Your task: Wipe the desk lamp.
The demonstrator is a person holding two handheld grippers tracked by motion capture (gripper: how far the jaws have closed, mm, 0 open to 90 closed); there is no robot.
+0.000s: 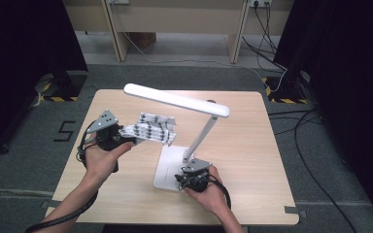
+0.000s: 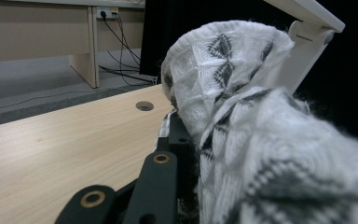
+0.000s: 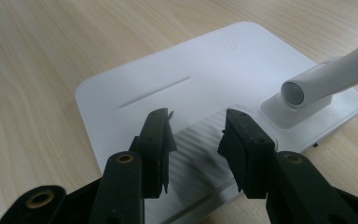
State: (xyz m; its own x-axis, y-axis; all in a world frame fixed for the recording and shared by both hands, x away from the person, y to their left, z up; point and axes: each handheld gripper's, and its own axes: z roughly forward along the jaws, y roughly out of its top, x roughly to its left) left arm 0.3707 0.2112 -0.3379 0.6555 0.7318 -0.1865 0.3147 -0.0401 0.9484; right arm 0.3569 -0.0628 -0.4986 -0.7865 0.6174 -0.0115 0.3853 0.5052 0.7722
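Note:
A white knit cloth with a dark pattern [image 1: 150,127] hangs just above the table, left of a white desk lamp. My left gripper [image 1: 126,138] is shut on its near end. In the left gripper view the cloth [image 2: 242,135] drapes over the jaws and hides the right one. The lamp's flat base [image 1: 167,165] rests on the table, its arm [image 1: 201,136] slanting up to a long head [image 1: 175,99]. My right gripper [image 3: 196,133] is open just above the near edge of the lamp base [image 3: 168,70], nothing between its jaws, beside the arm's foot [image 3: 307,88].
The wooden table [image 1: 252,145] has bare room to the right of the lamp and along its front edge. A round cable hole [image 2: 144,106] sits near the far edge. Cables lie on the floor [image 1: 301,121] at the right.

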